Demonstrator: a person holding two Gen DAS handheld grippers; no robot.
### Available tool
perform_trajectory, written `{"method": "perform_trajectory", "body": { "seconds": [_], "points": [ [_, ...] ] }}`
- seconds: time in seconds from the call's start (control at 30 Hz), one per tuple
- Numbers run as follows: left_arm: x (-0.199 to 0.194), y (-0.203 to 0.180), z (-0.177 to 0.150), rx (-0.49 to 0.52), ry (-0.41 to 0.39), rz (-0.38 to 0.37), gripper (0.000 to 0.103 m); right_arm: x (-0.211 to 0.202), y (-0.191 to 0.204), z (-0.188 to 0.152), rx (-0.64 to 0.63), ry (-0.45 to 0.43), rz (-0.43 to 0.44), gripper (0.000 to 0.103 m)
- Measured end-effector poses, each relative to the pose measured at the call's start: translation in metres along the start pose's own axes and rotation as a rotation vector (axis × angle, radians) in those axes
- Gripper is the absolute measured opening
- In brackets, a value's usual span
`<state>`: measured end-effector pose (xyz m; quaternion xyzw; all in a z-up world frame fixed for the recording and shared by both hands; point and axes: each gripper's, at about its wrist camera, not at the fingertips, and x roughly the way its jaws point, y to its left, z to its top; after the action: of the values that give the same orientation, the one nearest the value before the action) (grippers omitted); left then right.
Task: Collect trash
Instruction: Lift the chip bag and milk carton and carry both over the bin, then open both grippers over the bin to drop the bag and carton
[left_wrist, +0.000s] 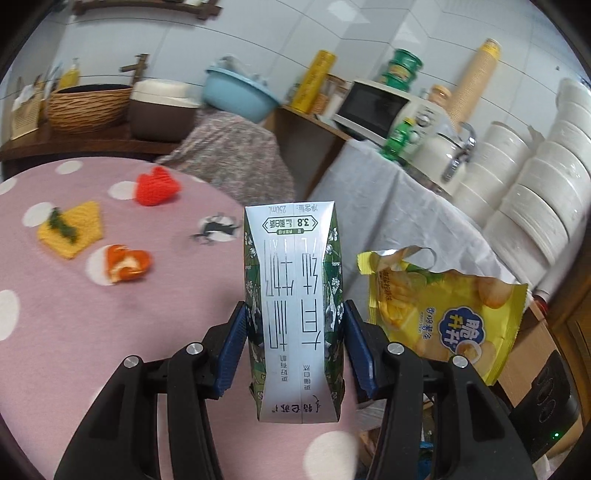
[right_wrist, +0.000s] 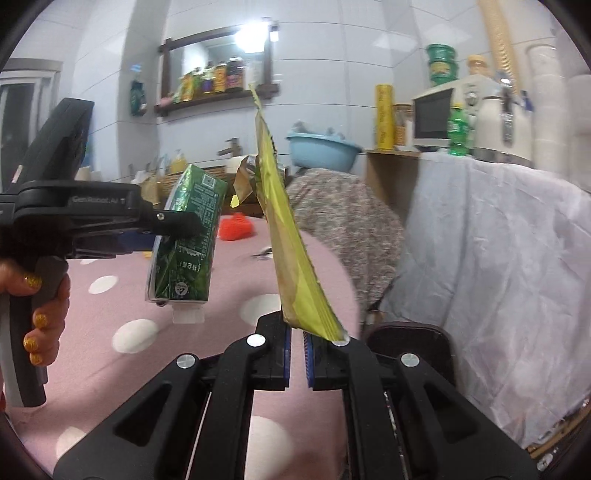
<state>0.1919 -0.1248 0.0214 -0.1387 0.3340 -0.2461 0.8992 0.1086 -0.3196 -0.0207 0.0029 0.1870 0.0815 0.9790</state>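
Note:
My left gripper (left_wrist: 293, 325) is shut on a green and white milk carton (left_wrist: 293, 302) and holds it upside down above the pink dotted table (left_wrist: 74, 314). The carton (right_wrist: 188, 236) and the left gripper (right_wrist: 173, 229) also show in the right wrist view, lifted off the table. My right gripper (right_wrist: 297, 336) is shut on the bottom edge of a yellow chip bag (right_wrist: 288, 236), which stands upright, seen edge-on. The bag (left_wrist: 439, 310) hangs to the right of the carton in the left wrist view. Orange peel (left_wrist: 125, 262) lies on the table.
A yellow sponge cloth (left_wrist: 72, 229) and a red knitted piece (left_wrist: 157, 186) lie on the table. A chair with a grey patterned cover (right_wrist: 347, 225) stands behind the table. A white-draped counter (right_wrist: 498, 240) with microwave, bottle and kettle is to the right.

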Motion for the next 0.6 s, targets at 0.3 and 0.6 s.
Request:
{"method": "perform_trajectory", "body": {
  "seconds": [0.3,0.6],
  "points": [
    [0.091,-0.094,0.002,0.119,0.100,-0.062,0.051,0.017,-0.109,-0.022,0.155,0.081,-0.194,0.006],
    [0.197,-0.116,-0.029,0.129,0.268,0.037,0.051,0.089,-0.194,-0.093,0.342,0.301,-0.184,0.006]
  ]
}}
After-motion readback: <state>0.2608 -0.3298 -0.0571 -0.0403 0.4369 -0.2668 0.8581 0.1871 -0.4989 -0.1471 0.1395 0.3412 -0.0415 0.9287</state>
